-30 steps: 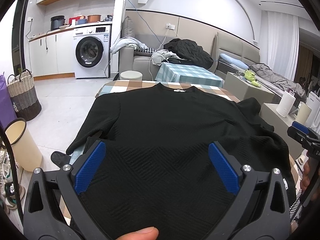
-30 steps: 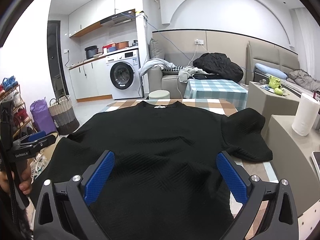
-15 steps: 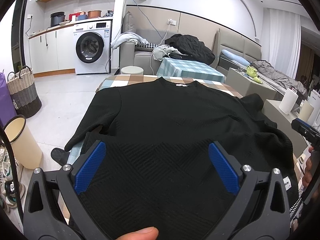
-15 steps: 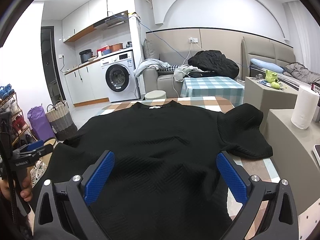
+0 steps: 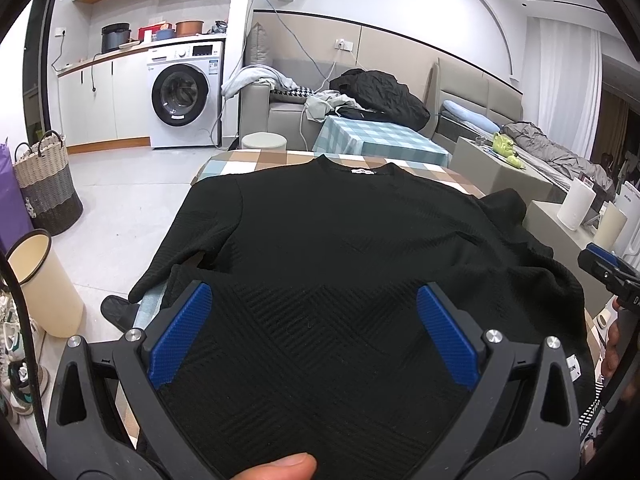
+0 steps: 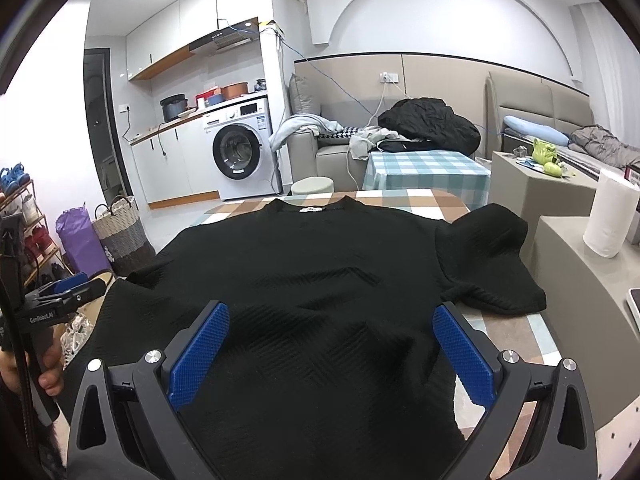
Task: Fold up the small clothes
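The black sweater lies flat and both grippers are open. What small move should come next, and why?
Probably lower the open left gripper to the left sleeve for folding inward: the black sweater lies spread, both sleeves out, nothing gripped.

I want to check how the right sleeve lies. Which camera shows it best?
The right wrist view: the right sleeve lies spread on the checked table, whole outline visible. The left wrist view shows it only foreshortened and bunched at the shirt's far edge.

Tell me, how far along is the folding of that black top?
Barely begun. Done: the black top lies spread on the checked table, collar at the far end. In hand: nothing; the left hand-held gripper and right hand-held gripper hover open above its near hem. Left: both sleeves and the body are unfolded.
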A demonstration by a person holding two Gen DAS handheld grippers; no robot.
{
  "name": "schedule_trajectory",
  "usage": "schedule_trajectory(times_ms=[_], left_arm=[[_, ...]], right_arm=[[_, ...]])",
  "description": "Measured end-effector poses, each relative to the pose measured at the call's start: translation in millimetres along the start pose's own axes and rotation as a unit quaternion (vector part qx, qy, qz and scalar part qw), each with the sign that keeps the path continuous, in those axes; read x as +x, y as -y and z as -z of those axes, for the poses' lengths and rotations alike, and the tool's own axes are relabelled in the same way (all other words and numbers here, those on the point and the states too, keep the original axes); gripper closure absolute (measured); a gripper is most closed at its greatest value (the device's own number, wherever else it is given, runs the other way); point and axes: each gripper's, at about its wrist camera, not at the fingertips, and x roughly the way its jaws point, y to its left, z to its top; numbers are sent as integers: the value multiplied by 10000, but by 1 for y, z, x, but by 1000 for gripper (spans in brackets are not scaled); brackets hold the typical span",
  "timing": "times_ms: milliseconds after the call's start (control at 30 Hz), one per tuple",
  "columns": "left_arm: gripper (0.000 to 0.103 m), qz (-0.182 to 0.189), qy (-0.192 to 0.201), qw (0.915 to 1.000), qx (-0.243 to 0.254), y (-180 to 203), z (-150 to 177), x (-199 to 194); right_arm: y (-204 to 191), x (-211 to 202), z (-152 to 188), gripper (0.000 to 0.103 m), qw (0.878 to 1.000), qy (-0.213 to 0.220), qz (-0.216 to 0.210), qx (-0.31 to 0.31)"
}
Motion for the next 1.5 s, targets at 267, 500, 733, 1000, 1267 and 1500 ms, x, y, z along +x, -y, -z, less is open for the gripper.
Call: schedule_trajectory(times_ms=[267,500,733,1000,1267,1500], left_arm=[[1,-75,-98,9999,-101,-1,2,9],[1,-158,-221,9996,-80,-8,-5,19],[1,-211,-308,9992,-129,-12,-10,21],[1,-252,-284,9992,-83,-9,-17,16],[1,-166,-291,9994,-53,-3,-24,16],[5,85,-312,9995,-3,-2,-32,31]], right_arm=[[-1,10,-3,0,9997,-169,-164,-46],[-5,16,-6,0,9990,-313,-295,-153],[-7,20,-14,0,9993,-244,-203,-188],[1,23,-22,0,9996,-217,-162,-19],[13,23,-28,0,9993,-229,-58,295],[47,32,-34,0,9940,-414,45,1012]])
